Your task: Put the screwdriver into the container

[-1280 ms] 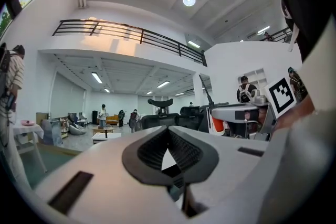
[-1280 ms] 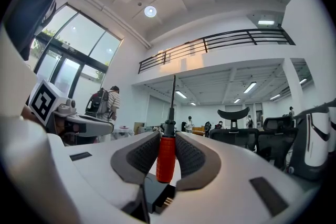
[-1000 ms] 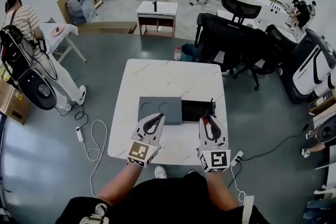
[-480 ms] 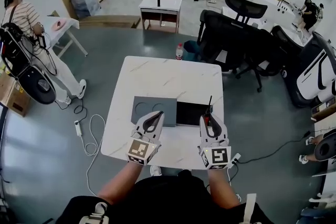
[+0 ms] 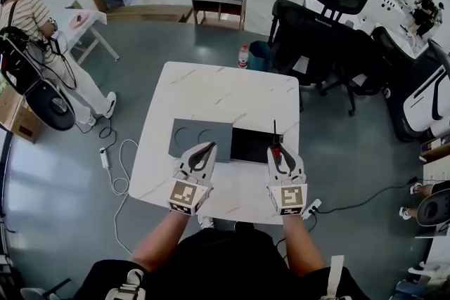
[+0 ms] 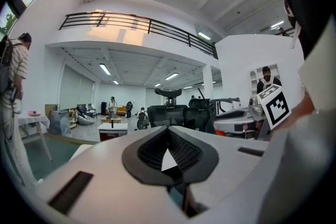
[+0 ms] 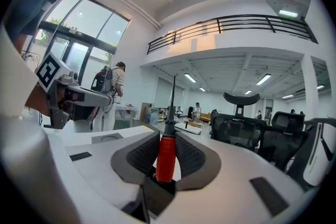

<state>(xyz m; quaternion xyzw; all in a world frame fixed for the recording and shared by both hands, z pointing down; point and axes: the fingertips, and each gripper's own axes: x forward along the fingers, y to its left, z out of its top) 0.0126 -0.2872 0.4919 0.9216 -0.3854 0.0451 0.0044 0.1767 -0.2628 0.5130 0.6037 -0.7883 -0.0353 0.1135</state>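
Observation:
My right gripper (image 5: 277,150) is shut on a screwdriver (image 5: 275,139) with a red handle (image 7: 166,157); its thin black shaft (image 7: 171,97) points up and away from me. It hovers at the near right edge of the open black container (image 5: 252,145) on the white marble table (image 5: 218,95). A grey lid (image 5: 199,138) with two round recesses lies to the left of the container. Over the lid's near edge my left gripper (image 5: 207,147) has its pads (image 6: 181,150) meeting at the tip, with nothing between them.
Black office chairs (image 5: 320,46) stand past the table's far right corner, with a bottle (image 5: 243,56) on the floor beside them. A person with a backpack (image 5: 28,46) stands at the left. A power strip and white cable (image 5: 112,168) lie on the floor to the table's left.
The head view has shifted, so the table sits a little higher in the frame. Both grippers keep their places near the container, the right one still gripping the screwdriver.

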